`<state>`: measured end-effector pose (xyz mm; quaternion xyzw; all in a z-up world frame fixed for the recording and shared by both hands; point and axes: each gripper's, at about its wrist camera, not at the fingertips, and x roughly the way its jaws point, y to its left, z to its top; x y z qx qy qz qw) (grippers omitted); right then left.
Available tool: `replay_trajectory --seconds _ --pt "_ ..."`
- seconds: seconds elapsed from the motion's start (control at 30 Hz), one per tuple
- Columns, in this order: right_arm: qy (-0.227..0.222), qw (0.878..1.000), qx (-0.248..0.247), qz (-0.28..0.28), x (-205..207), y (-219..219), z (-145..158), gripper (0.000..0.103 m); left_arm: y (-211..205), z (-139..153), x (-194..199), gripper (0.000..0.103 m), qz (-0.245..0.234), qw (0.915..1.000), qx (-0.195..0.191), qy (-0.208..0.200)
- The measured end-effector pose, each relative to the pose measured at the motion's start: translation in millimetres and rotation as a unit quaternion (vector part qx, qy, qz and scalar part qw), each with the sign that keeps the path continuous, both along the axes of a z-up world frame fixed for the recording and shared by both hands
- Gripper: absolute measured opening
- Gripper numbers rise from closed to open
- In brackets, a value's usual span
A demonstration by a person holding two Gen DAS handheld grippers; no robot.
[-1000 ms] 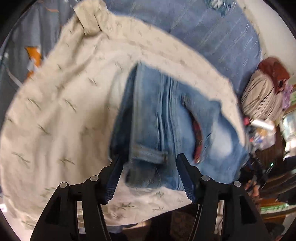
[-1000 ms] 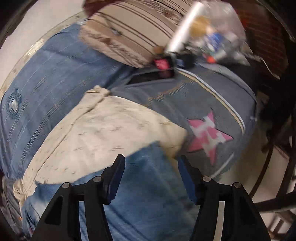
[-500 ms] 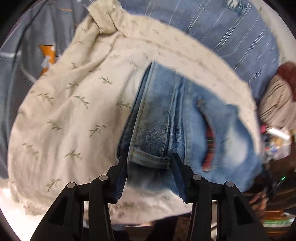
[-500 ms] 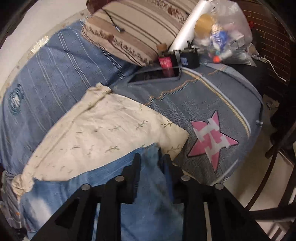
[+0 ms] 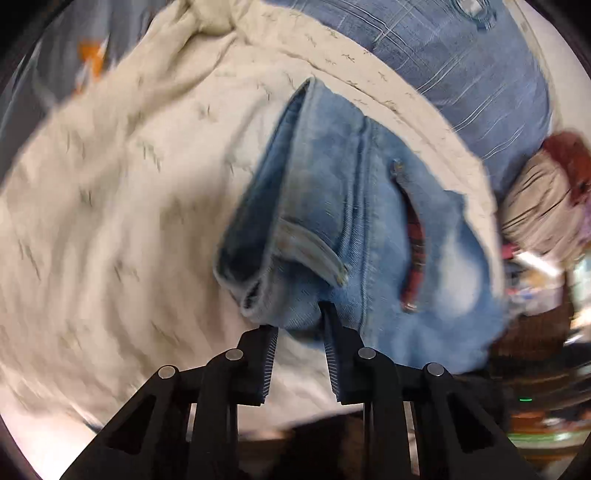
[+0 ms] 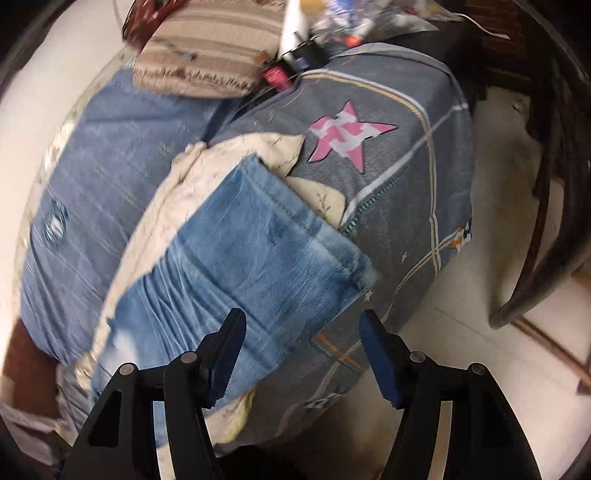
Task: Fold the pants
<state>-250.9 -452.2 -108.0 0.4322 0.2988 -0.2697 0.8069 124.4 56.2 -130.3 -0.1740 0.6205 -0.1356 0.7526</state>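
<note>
A pair of light blue jeans (image 5: 351,229) lies folded on a cream cloth with a leaf print (image 5: 122,192) on the bed. My left gripper (image 5: 299,325) has its jaws nearly closed on the jeans' waistband edge by a belt loop, lifting it slightly. In the right wrist view the jeans' leg end (image 6: 258,258) lies flat across the cream cloth (image 6: 207,166). My right gripper (image 6: 299,343) is open and empty, hovering just above the near edge of the leg.
A grey bedspread with a pink star (image 6: 351,133) covers the bed, and a blue striped quilt (image 6: 103,155) lies to the left. A striped pillow (image 6: 210,48) and clutter (image 6: 325,22) sit at the far end. The floor and a dark chair (image 6: 546,221) are to the right.
The left gripper has closed on the jeans' waistband and pulled it up. The right gripper, shut on the leg half a second ago, has opened and drawn back.
</note>
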Motion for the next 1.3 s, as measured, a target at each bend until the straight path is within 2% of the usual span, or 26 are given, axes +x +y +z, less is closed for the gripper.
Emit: replay_trajectory --seconds 0.03,0.07,0.17,0.27,0.33,0.47,0.53,0.6,0.67,0.8,0.87,0.97,1.03,1.13,1.2,1.3 --pt "-0.001 1.000 0.003 -0.004 -1 -1 -2 0.066 -3 -12 4 0.024 -0.003 0.9996 0.019 0.019" --pt "-0.006 1.000 0.012 -0.007 -3 -2 -5 0.066 -5 -17 4 0.024 -0.003 0.9993 0.022 0.030" --pt "-0.027 0.998 0.051 -0.014 -4 -8 -22 0.066 -2 -13 0 0.026 -0.014 0.9997 0.011 0.016" --pt "-0.053 0.994 0.092 -0.017 -2 -13 -44 0.066 7 4 -13 0.029 -0.058 0.9983 0.005 -0.011" --pt "-0.068 0.991 0.109 -0.021 0 -15 -56 0.066 8 20 -22 0.029 -0.095 0.9949 0.015 -0.030" --pt "-0.136 0.985 0.109 -0.012 6 -16 -67 0.066 -17 63 -30 0.038 -0.151 0.9824 0.066 -0.088" --pt "-0.156 0.982 0.103 -0.010 9 -16 -70 0.066 -52 84 -28 0.047 -0.189 0.9701 0.090 -0.123" --pt "-0.171 0.980 0.099 -0.009 9 -16 -70 0.061 -97 101 -24 0.062 -0.233 0.9542 0.111 -0.151" --pt "-0.186 0.978 0.091 -0.004 7 -16 -67 0.059 -158 113 -24 0.063 -0.286 0.9338 0.133 -0.169" --pt "-0.203 0.975 0.088 0.010 7 -22 -64 0.059 -303 98 -12 0.063 -0.405 0.8821 0.171 -0.170" --pt "-0.200 0.975 0.095 0.012 12 -25 -67 0.059 -380 86 -12 0.062 -0.460 0.8559 0.174 -0.160" --pt "-0.192 0.975 0.108 0.017 17 -29 -73 0.060 -468 64 -11 0.062 -0.513 0.8313 0.163 -0.139" --pt "-0.188 0.975 0.113 0.022 18 -30 -76 0.061 -515 54 -10 0.062 -0.532 0.8202 0.163 -0.132" --pt "-0.180 0.977 0.113 0.028 22 -32 -77 0.061 -566 34 -2 0.062 -0.541 0.8166 0.164 -0.115" --pt "-0.179 0.977 0.114 0.032 23 -33 -77 0.061 -585 17 3 0.062 -0.544 0.8158 0.169 -0.098" --pt "-0.173 0.978 0.109 0.038 25 -33 -77 0.062 -611 -4 13 0.062 -0.539 0.8198 0.172 -0.088"
